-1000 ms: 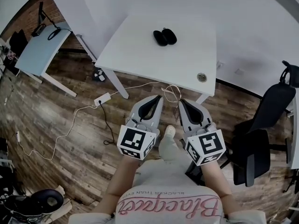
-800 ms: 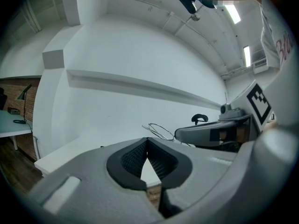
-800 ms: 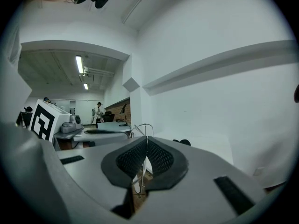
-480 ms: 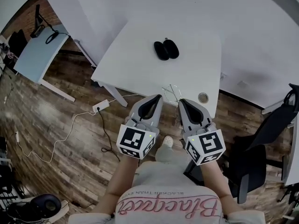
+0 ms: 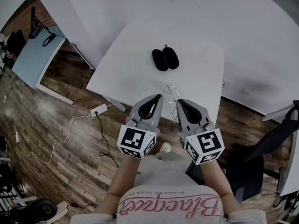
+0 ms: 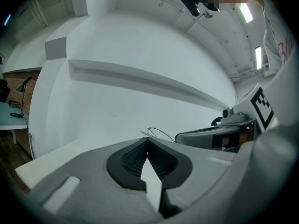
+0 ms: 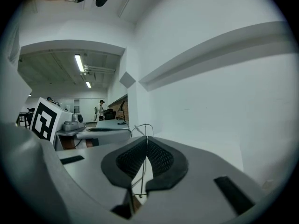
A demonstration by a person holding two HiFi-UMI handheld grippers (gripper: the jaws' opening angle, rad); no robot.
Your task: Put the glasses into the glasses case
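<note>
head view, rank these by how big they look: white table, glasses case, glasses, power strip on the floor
1. white table
2. glasses case
3. glasses and power strip: they look about alike. The glasses are thin wire and nearer the camera, so I won't rank these two.

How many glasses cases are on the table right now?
1: an open black case near the table's far middle, beyond the glasses. None seem hidden.

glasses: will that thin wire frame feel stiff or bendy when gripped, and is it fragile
The glasses look like thin bare wire, so probably light and springy, easily bent by a hard squeeze. Held between the left gripper and right gripper, they may twist if the two pull apart.
</note>
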